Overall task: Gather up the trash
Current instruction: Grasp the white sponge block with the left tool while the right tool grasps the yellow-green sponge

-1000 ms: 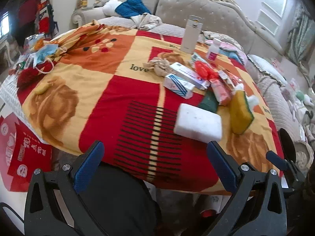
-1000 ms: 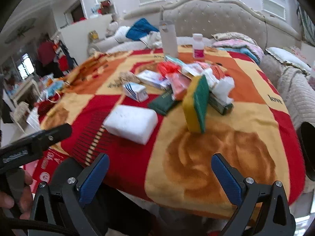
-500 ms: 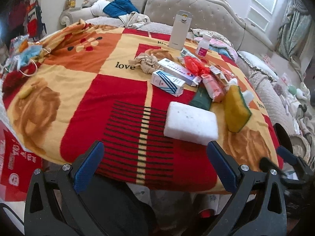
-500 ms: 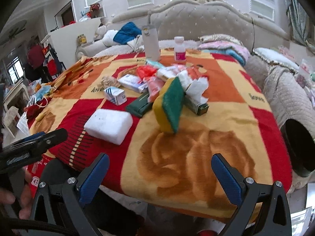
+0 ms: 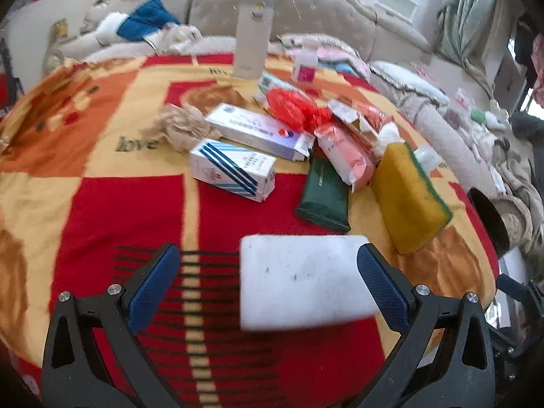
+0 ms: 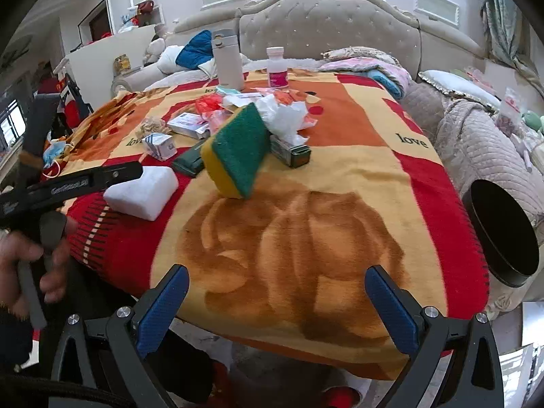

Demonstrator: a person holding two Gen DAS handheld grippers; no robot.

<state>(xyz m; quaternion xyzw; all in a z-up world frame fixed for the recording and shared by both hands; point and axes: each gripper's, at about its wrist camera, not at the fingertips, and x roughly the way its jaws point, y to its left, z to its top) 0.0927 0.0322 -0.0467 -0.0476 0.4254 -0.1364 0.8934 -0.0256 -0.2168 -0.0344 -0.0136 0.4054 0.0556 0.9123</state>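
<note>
A pile of trash lies on the red, orange and yellow blanket [image 5: 102, 204]: a white foam block [image 5: 302, 278], a yellow-green sponge [image 5: 408, 197], a dark green packet [image 5: 324, 197], a blue-striped carton [image 5: 231, 170], a long white box [image 5: 255, 129], a red plastic bag [image 5: 292, 107], a pink packet [image 5: 343, 154] and crumpled beige paper [image 5: 180, 127]. My left gripper [image 5: 268, 282] is open, its fingers on either side of the white foam block, not touching it. My right gripper [image 6: 277, 306] is open and empty over the blanket's front edge, short of the sponge [image 6: 238, 149].
A black round bin [image 6: 499, 234] stands at the table's right edge. A tall white flask [image 6: 227, 61] and a white bottle with a pink label [image 6: 277, 68] stand at the far side. Crumpled white plastic [image 6: 285, 115] lies behind the sponge. A sofa runs behind and to the right.
My left gripper has moved forward over the table, so the white foam block now lies between its fingers. My right gripper has shifted slightly; both stay open.
</note>
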